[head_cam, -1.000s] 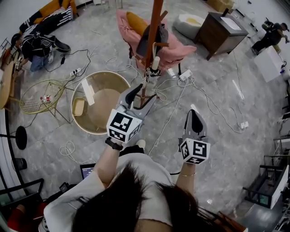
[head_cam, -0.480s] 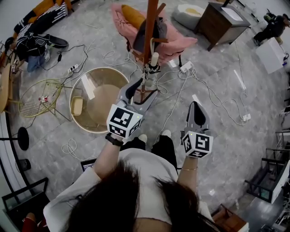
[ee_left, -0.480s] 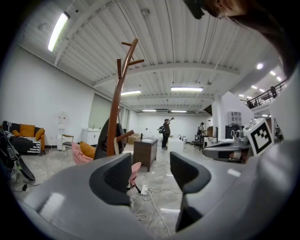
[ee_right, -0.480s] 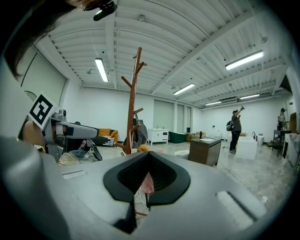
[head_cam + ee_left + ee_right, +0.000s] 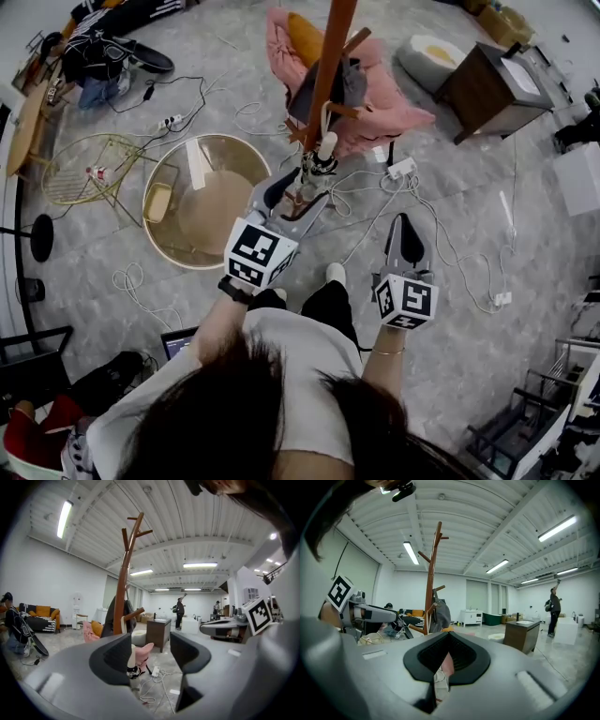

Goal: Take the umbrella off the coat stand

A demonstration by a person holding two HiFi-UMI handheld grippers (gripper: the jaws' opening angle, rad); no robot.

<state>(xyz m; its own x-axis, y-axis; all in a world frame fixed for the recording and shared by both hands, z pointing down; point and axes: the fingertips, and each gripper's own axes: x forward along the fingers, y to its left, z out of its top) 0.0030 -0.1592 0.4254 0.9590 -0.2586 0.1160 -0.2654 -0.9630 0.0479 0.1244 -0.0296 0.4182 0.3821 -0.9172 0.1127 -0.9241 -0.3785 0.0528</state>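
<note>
cabled grey floor (image 5: 506, 375); my left gripper (image 5: 292, 199), jaws wide, has neared the umbrella (image 5: 325, 148) on the coat stand (image 5: 330, 56); right gripper (image 5: 404, 230) closed, empty.

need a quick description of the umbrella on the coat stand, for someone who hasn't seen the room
Find the tall red-brown wooden coat stand in front of the pink chair. The umbrella hangs low on it by a pale loop from a short peg. It is short and folded, with a cream handle on top and a dark band under it, unlike the grey bag hung higher.
</note>
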